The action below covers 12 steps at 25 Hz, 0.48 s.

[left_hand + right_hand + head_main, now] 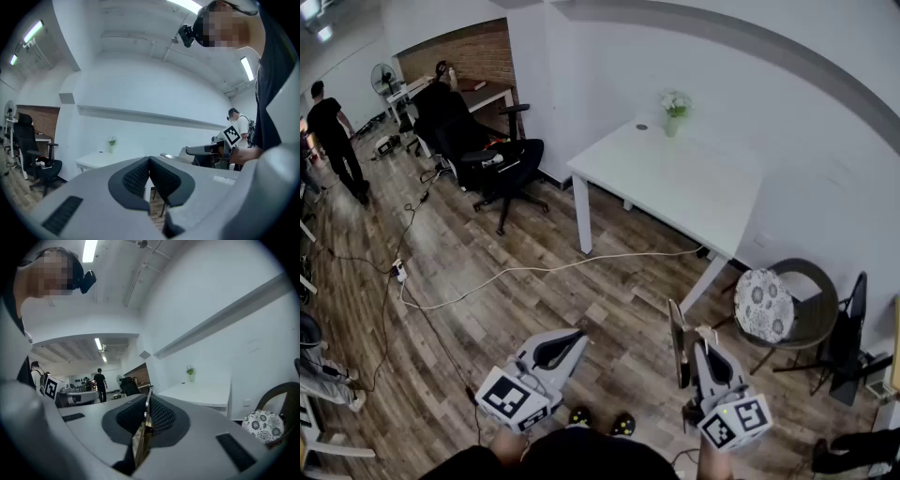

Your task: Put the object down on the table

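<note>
Your right gripper [147,414] pinches a thin flat panel [139,446] edge-on, your left gripper [149,177] is pressed together on nothing, and the white desk [675,183] lies well ahead, so the set-down is not yet done.

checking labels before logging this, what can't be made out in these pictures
- Thin flat object in the right gripper: edge-on in the right gripper view, faces covered by the jaws, unidentifiable.
- Small dark spot on the white table: too small in the head view to identify.
</note>
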### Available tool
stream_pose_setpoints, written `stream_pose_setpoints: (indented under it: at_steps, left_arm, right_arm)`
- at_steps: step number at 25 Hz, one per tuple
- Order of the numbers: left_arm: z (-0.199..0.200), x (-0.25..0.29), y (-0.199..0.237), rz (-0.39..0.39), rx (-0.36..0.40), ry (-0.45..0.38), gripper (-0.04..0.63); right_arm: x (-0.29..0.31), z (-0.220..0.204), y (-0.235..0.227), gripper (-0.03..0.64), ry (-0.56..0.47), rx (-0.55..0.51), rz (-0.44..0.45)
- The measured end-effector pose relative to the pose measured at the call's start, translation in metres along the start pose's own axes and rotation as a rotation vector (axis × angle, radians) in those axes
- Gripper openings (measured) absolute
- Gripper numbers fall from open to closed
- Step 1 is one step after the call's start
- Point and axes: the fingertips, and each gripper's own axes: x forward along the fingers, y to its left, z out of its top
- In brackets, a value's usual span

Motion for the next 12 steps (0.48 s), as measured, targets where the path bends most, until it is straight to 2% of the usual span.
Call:
stream_pose_setpoints:
  at_steps: [12]
  left_arm:
    - [-0.001,0.01,-0.014,0.012,0.008,0.004,0.0]
  right_arm:
    - [-0.011,0.005,-0.015,0.02,-0.014,0.019,0.014]
